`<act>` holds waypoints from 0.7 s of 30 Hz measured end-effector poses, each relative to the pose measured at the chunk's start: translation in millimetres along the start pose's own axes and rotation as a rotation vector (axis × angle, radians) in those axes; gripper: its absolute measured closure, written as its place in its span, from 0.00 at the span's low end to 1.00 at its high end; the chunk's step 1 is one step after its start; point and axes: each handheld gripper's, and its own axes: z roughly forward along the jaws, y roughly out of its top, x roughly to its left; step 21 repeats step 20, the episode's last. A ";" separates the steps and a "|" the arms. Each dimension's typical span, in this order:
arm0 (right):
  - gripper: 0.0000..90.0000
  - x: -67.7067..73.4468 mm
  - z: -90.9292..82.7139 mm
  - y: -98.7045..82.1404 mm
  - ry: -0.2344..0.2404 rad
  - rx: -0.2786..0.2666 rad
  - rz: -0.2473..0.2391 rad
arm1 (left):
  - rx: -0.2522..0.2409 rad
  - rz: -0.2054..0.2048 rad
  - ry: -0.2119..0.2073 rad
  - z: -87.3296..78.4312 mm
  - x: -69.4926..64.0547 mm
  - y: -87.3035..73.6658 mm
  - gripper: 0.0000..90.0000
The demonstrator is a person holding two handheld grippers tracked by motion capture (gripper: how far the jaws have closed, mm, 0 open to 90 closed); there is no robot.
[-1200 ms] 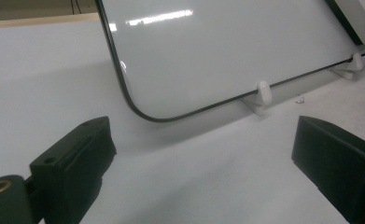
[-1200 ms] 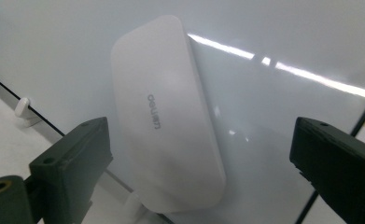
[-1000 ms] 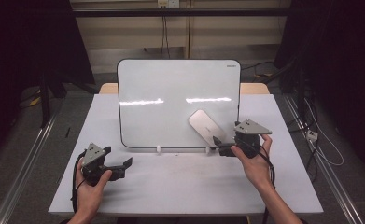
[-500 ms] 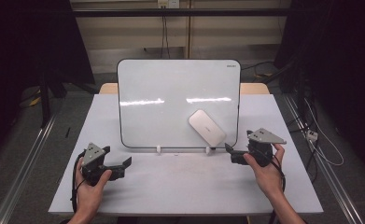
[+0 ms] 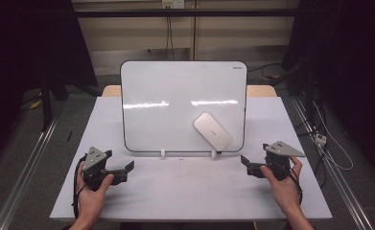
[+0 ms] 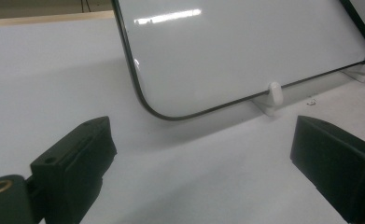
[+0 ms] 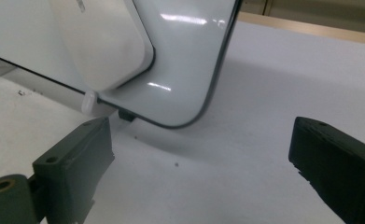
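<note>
Since a second ago, only the right gripper (image 5: 247, 163) has drawn back from the eraser (image 5: 213, 131), which stays stuck low right on the whiteboard (image 5: 175, 96). Left gripper (image 5: 125, 168) rests below the whiteboard's left corner, jaws apart; right gripper sits beside its right corner, jaws apart.

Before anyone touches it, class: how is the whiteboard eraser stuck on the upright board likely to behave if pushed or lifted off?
The eraser clings tilted to the upright whiteboard, so it is probably magnetic and light. Its smooth rounded shell may be slippery in a tool's jaws. The board rests on small white feet, so a hard push might tip or slide it. The right tool is open nearby.
</note>
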 end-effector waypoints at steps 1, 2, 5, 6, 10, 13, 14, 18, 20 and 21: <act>0.07 -1.1 -0.8 -2.5 -0.003 0.004 0.004 | 0.001 0.000 0.000 -0.1 0.1 0.0 0.07; 0.07 -2.3 -1.7 -4.9 -0.005 0.003 0.010 | -0.002 -0.001 -0.001 -0.3 0.2 -0.2 0.07; 0.07 -5.7 -5.8 -11.0 -0.016 0.004 0.019 | -0.002 -0.004 0.002 -0.5 0.6 -0.5 0.07; 0.07 -7.4 -7.5 -12.6 -0.018 0.001 0.027 | -0.002 -0.005 0.003 -0.7 0.7 -0.3 0.07; 0.07 -12.8 -13.7 -18.4 -0.032 -0.010 0.050 | -0.008 -0.003 0.009 -1.7 2.4 0.8 0.07; 0.07 -14.2 -16.8 -21.1 -0.041 -0.016 0.060 | -0.014 -0.012 0.011 -2.2 3.7 0.8 0.07; 0.07 -14.6 -17.9 -21.5 -0.041 -0.018 0.069 | -0.010 -0.014 0.013 -2.7 4.0 0.7 0.07; 0.07 -14.1 -17.9 -21.6 -0.040 -0.016 0.069 | -0.009 -0.013 0.013 -3.7 4.3 0.3 0.07; 0.07 -13.4 -16.9 -20.5 -0.045 -0.010 0.058 | -0.010 -0.018 0.012 -3.2 3.8 0.4 0.07; 0.07 -13.4 -16.9 -20.5 -0.045 -0.010 0.058 | -0.010 -0.018 0.012 -3.2 3.8 0.4 0.07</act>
